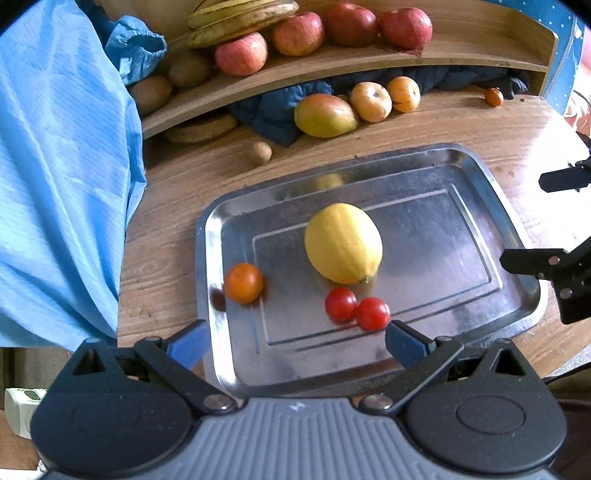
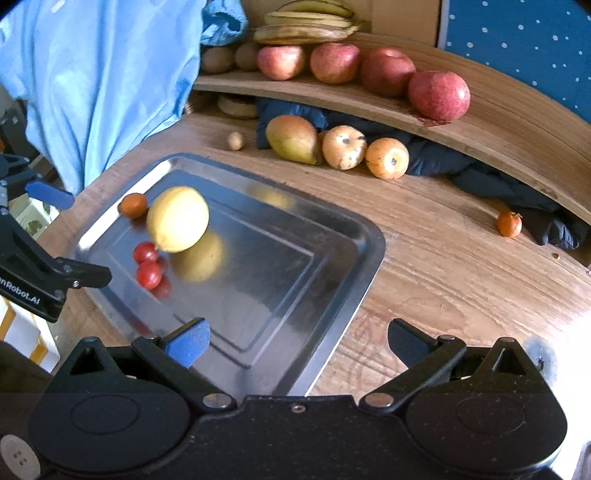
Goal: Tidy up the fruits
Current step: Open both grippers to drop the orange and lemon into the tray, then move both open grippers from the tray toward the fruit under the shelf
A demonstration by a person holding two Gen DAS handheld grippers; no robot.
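Metal tray (image 1: pixel 480 206) is sitting on the wooden bench (image 1: pixel 177 192), partly filled. Lying in it: a yellow melon-like fruit (image 1: pixel 343 243), two cherry tomatoes (image 1: pixel 356 308) touching each other just beside it, and a small orange fruit (image 1: pixel 243 282) resting near the tray's left rim.

Loose fruit is waiting on the bench behind the tray: a mango (image 2: pixel 291 138), two yellowish apples (image 2: pixel 365 153), a small brown fruit (image 2: pixel 235 140), and another small orange fruit (image 2: pixel 509 223) well apart to the right. Red apples (image 2: pixel 369 70) and bananas (image 2: pixel 310 26) are sitting on the curved shelf (image 2: pixel 498 125).

Left tool (image 1: pixel 295 341) is hovering over the tray's near edge, jaws spread wide, gripping nothing. Right tool (image 2: pixel 295 341) is gaping likewise, empty, straddling the tray's right corner.

Judgement: sorting looks under way, with several pieces left to bring in.
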